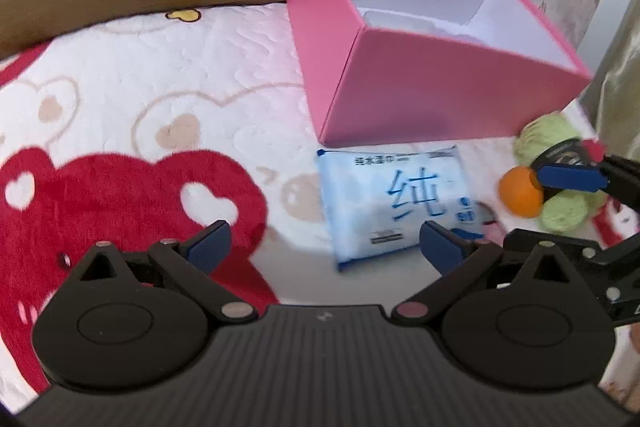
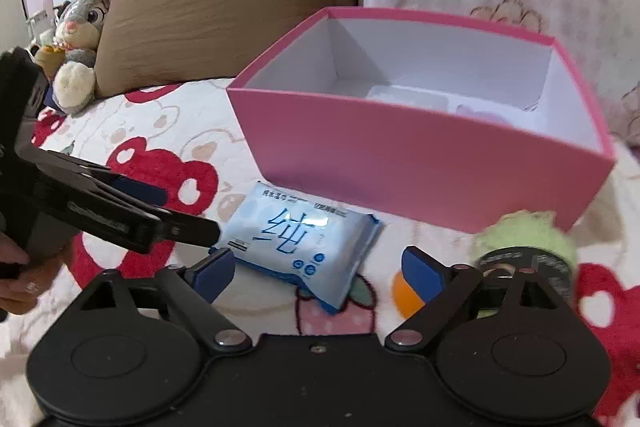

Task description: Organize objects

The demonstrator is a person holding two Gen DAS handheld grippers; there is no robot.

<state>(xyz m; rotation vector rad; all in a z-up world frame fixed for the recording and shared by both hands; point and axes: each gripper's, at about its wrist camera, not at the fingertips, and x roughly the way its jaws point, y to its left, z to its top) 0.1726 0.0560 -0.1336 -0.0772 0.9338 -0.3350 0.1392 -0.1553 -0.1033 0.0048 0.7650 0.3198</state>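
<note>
Your left gripper [image 1: 324, 247] fills the bottom of its own view, its two blue pads standing wide apart with nothing between them but the bed cover. Just ahead of it and a little toward its right pad lies the wipes pack [image 1: 394, 205], flat on the bed [image 1: 120, 99], which wears a white blanket with red hearts. Straight beyond the pack, nearly touching its far edge, stands the pink box [image 1: 400, 95], open at the top and white inside; something pale lies on its floor, too blurred to name. Off to the right of this gripper sit the orange ball [image 1: 520, 197] and the green plush toy [image 1: 564, 211], pressed together, and your right gripper reaches in over them from that side.

Your right gripper [image 2: 320, 273] also has its pads well apart and holds nothing. The wipes pack [image 2: 300, 243] lies just ahead of it, between the lines of its two pads. The orange ball [image 2: 404, 297] peeps out right behind its right pad, with the green plush toy [image 2: 524, 231] just beyond that. The pink box [image 2: 420, 167] stands farther ahead. Your left gripper comes in from the left of this view, held by your hand [image 2: 20, 279]. A brown pillow [image 2: 224, 7] and a grey rabbit doll [image 2: 80, 27] sit far ahead on the left.
</note>
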